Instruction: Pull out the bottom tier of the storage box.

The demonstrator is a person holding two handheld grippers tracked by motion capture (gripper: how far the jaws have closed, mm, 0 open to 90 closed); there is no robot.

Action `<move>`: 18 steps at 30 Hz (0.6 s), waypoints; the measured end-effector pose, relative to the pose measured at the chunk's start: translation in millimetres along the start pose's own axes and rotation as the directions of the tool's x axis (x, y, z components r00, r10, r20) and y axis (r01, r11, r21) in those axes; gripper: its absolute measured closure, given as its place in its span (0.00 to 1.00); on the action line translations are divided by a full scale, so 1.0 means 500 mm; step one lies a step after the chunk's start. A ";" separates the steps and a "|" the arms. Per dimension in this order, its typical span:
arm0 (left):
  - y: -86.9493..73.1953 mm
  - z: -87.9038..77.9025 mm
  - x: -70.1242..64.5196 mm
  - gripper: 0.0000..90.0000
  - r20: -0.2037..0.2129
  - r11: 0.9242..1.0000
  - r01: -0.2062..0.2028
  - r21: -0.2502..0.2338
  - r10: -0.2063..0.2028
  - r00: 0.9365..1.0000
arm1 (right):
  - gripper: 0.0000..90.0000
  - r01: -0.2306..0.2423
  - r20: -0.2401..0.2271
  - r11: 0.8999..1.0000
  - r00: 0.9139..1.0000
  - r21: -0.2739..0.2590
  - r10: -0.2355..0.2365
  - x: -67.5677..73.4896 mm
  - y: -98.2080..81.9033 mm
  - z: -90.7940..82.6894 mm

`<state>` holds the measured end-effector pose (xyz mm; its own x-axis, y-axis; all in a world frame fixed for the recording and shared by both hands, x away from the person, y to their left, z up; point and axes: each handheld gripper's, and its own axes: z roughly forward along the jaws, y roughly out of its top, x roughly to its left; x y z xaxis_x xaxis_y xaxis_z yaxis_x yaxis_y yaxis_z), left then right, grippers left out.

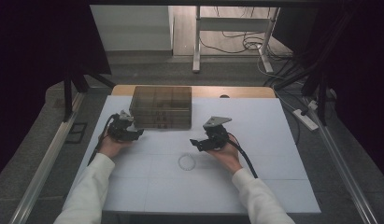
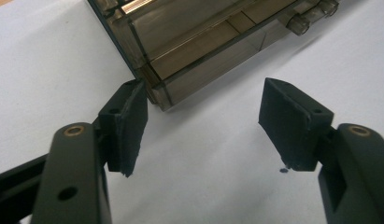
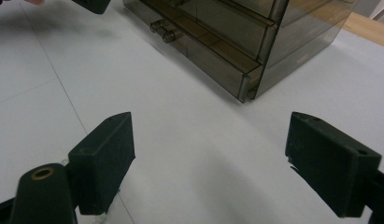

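A small chest of drawers (image 1: 162,107) of smoky brown see-through plastic stands toward the far edge of the bench (image 1: 273,154), which is covered with a smooth matte white sheet ruled by faint grid lines; a strip of pale wood shows beyond the sheet's far edge. The chest is boxy with sharp edges, its stacked drawers divided by thin glossy walls, and in the right gripper view a pair of small clear cylindrical knobs (image 3: 162,31) juts from a drawer front. The left tongs (image 1: 136,134) sit just beside the chest's near left corner; in the left gripper view their two flat, rectangular black pads stand spread apart over bare white surface, with the chest's lower corner (image 2: 162,95) just beyond the left pad (image 2: 129,123) and nothing pinched between them. The pads look rubbery and dull, with slightly worn edges, mounted on hard black arms with brass-coloured bushings. The right tongs (image 1: 195,143) lie a little in front of the chest's right side, well apart from it, topped by a grey three-cornered plate (image 1: 216,122); in the right gripper view their blocky dark pads are spread wide over empty sheet. A faint, thin clear ring (image 1: 187,162) lies flat on the bench near the right hand (image 1: 224,154). Both forearms wear white sleeves.
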<state>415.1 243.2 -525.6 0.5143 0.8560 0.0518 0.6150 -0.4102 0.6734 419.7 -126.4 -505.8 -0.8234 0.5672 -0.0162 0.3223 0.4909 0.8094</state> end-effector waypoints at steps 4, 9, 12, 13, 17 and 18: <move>0.000 0.003 0.003 0.42 -0.005 1.000 -0.002 0.000 0.002 1.000 | 0.17 0.000 0.000 1.000 1.000 0.001 0.000 -0.001 -0.001 0.000; 0.001 0.006 0.003 0.44 -0.009 1.000 -0.011 0.002 0.011 1.000 | 0.17 0.001 0.001 1.000 1.000 0.003 -0.001 -0.001 -0.001 0.000; 0.002 0.007 0.003 0.45 -0.012 1.000 -0.018 0.002 0.018 1.000 | 0.17 0.001 0.002 1.000 1.000 0.002 -0.001 -0.001 -0.001 0.000; 0.002 0.008 0.003 0.45 -0.014 1.000 -0.020 0.003 0.020 1.000 | 0.17 0.001 0.002 1.000 1.000 0.003 -0.001 -0.001 -0.001 0.000; 0.002 0.011 0.004 0.47 -0.020 1.000 -0.022 0.007 0.022 1.000 | 0.17 0.002 0.002 1.000 1.000 0.004 -0.002 -0.002 -0.001 0.001; 0.002 0.012 0.005 0.48 -0.020 1.000 -0.023 0.008 0.023 1.000 | 0.17 0.002 0.002 1.000 1.000 0.003 -0.002 -0.002 -0.001 0.001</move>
<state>420.5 242.8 -529.0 0.5161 0.8526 0.0818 0.6081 -0.4320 0.6660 420.3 -126.9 -506.3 -0.8230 0.5677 -0.0190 0.3222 0.4941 0.8075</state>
